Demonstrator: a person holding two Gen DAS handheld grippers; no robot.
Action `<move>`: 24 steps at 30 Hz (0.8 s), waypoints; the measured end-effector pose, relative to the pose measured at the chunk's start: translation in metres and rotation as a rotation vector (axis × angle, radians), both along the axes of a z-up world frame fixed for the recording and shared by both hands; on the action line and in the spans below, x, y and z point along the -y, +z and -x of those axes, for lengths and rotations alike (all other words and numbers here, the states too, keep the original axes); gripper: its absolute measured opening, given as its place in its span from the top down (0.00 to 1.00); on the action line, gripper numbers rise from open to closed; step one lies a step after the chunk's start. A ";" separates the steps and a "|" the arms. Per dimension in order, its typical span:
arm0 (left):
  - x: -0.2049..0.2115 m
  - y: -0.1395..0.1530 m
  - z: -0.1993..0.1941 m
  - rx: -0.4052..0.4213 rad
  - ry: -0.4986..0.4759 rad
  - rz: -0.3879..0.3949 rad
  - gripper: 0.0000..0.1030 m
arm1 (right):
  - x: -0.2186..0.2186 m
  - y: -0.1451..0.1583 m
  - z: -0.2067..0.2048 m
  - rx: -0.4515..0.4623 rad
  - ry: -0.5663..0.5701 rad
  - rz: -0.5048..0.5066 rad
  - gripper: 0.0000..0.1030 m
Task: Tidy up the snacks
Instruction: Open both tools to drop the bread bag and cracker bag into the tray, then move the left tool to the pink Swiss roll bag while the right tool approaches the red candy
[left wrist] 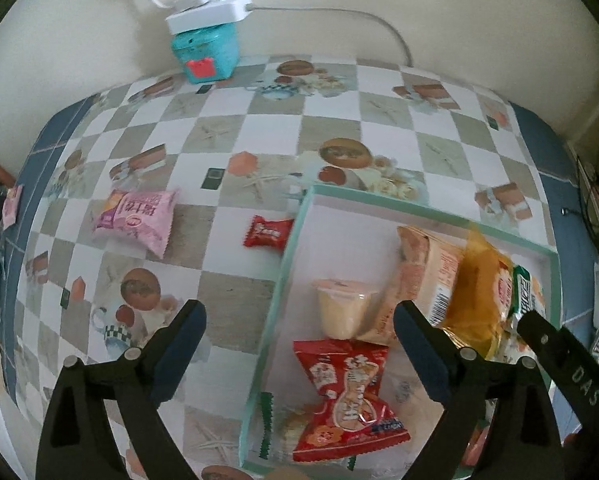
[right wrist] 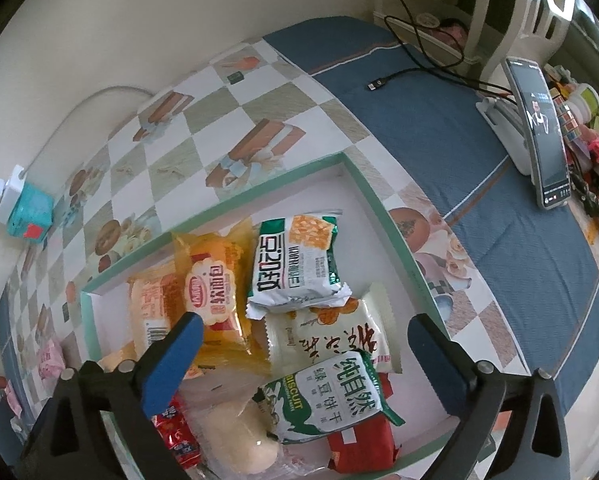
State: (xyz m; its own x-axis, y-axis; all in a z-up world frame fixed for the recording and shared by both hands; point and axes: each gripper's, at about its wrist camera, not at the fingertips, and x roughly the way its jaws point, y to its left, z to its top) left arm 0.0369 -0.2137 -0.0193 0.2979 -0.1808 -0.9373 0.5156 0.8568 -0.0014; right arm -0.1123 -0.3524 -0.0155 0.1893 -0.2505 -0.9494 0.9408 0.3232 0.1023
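Both claws, left gripper (left wrist: 299, 344) and right gripper (right wrist: 305, 344), gape empty (box (left wrist: 277, 276) crowded); reaching left for the pink packet (left wrist: 135, 220) risks nudging the red candy (left wrist: 267, 232).

Green-rimmed white tray (left wrist: 295, 232) heaped with snack packets, pink packet (left wrist: 137, 216) and red candy (left wrist: 267, 232) lying outside on the tablecloth

Tray (left wrist: 295, 240) sits on the bench (left wrist: 259, 128) w/ most snacks piled inside. Two strays lie left of it on the bench: small candy (left wrist: 267, 234) just beside the tray wall, bigger pack (left wrist: 137, 216) further left. Power strip (left wrist: 209, 4) stacked on a box (left wrist: 205, 54) at the back by the wall.
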 end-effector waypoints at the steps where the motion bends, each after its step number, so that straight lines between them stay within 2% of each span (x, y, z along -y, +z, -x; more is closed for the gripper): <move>1: -0.003 0.000 -0.003 -0.004 0.017 -0.001 0.08 | -0.002 0.000 -0.002 -0.002 0.006 0.002 0.00; 6: -0.019 -0.002 -0.016 -0.002 0.105 -0.016 0.08 | -0.015 0.004 -0.012 -0.008 0.041 0.015 0.00; 15: -0.057 0.000 -0.043 -0.025 0.195 -0.015 0.08 | -0.037 0.020 -0.027 0.012 0.093 0.032 0.00; 24: -0.109 0.014 -0.073 0.005 0.275 -0.015 0.08 | -0.061 0.035 -0.049 0.032 0.137 0.050 0.00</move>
State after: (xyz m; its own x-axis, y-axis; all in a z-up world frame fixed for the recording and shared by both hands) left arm 0.1103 -0.1047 -0.0055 0.3382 -0.0785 -0.9378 0.2638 0.9645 0.0144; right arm -0.0633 -0.2915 0.0197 0.2550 -0.2667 -0.9294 0.8841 0.4536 0.1124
